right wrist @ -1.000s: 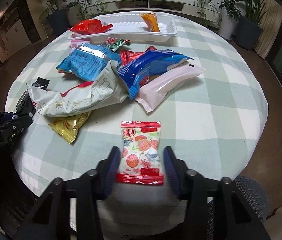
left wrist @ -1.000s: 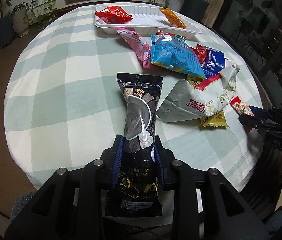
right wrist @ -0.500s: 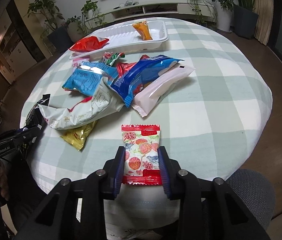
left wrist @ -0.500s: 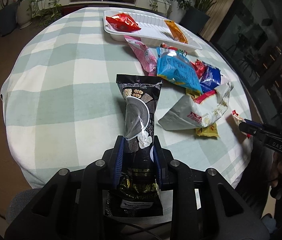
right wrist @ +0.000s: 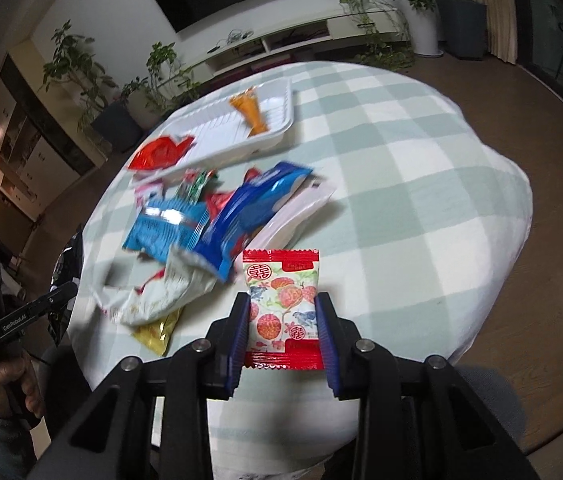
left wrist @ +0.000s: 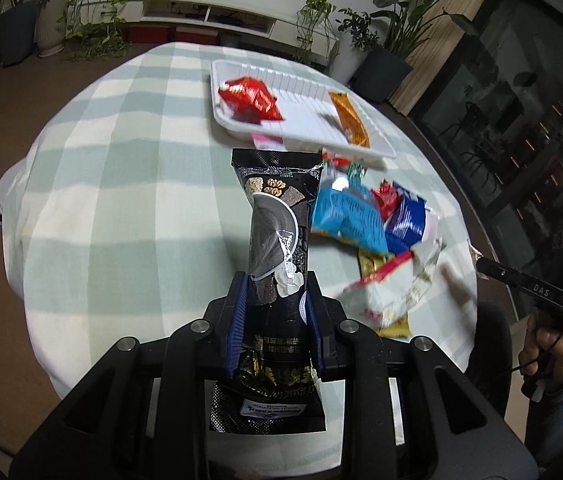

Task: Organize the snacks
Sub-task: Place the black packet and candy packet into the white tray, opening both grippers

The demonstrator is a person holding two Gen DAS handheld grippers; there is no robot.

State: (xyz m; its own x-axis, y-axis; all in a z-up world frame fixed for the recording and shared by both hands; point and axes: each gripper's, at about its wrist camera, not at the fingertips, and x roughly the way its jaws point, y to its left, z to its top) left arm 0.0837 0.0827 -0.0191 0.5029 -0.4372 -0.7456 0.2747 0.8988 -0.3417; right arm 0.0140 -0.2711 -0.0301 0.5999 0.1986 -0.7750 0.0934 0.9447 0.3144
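My left gripper (left wrist: pixel 275 284) is shut on a long black snack packet (left wrist: pixel 277 236), held up above the table with its far end pointing at the white tray (left wrist: pixel 305 128). A red packet (left wrist: pixel 249 98) and an orange packet (left wrist: pixel 347 118) lie in that tray. In the right wrist view, my right gripper (right wrist: pixel 283 306) is shut on a small red-and-white fruit-print packet (right wrist: pixel 281 300), lifted off the cloth. The same white tray (right wrist: pixel 277 128) sits at the far side there, with a heap of packets (right wrist: pixel 217 216) lying between it and my right gripper.
The round table wears a green-and-white check cloth (left wrist: pixel 129 184). The loose heap holds a light blue bag (left wrist: pixel 345 220), a dark blue bag (right wrist: pixel 253 216), a white bag (right wrist: pixel 161 296) and a gold sachet (right wrist: pixel 157 330). Potted plants and a low TV shelf stand behind.
Both grippers have risen and tipped up, so the tray now sits nearer the middle of each view. The right jaws closed onto the fruit-print packet and lifted it. The black packet stays gripped.
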